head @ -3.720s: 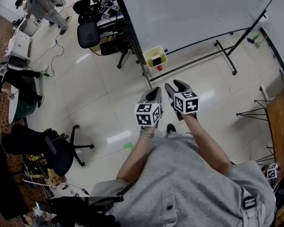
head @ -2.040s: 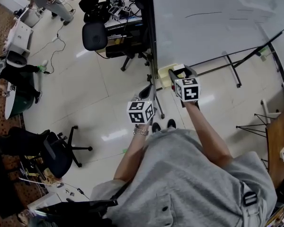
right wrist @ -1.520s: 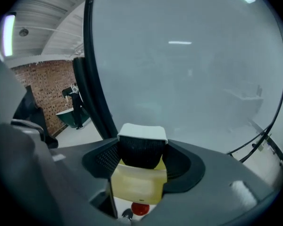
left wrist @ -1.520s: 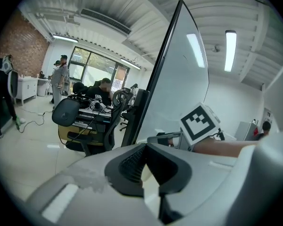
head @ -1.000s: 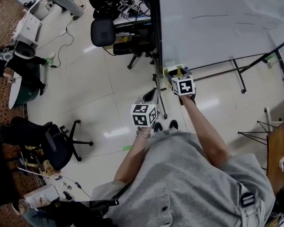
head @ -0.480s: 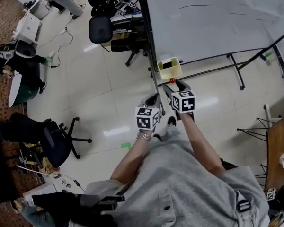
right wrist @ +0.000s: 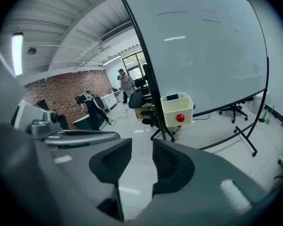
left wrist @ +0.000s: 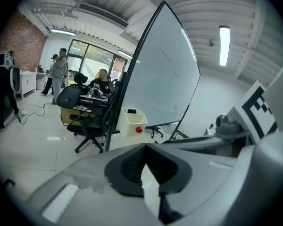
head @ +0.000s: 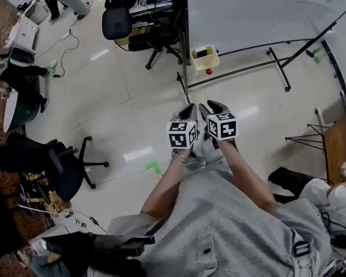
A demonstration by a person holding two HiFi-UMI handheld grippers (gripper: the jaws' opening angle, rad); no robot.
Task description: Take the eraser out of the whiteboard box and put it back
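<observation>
The pale yellow whiteboard box [head: 205, 57] hangs on the board's frame, a red knob [head: 208, 71] on its front. The dark eraser [head: 201, 52] lies inside it. Both grippers hover over the floor, well short of the box. My left gripper [head: 188, 111] is shut and holds nothing. My right gripper [head: 212, 106] beside it has its jaws closing, a narrow gap left and nothing in it. The box [left wrist: 132, 121] shows beyond the left gripper [left wrist: 145, 147] in the left gripper view. In the right gripper view the box [right wrist: 177, 109] with the eraser [right wrist: 172, 97] shows beyond the right gripper [right wrist: 141, 147].
The big whiteboard [head: 259, 10] stands on a black wheeled frame [head: 277, 68]. A desk and office chair [head: 116, 23] stand behind it; another chair [head: 63, 169] is at the left. People stand at the far left. A wooden table [head: 340, 143] is at the right.
My right gripper has drawn back from the box, where it reached a second ago, and its jaws have narrowed. The left gripper has drawn back too. The eraser lies in the box.
</observation>
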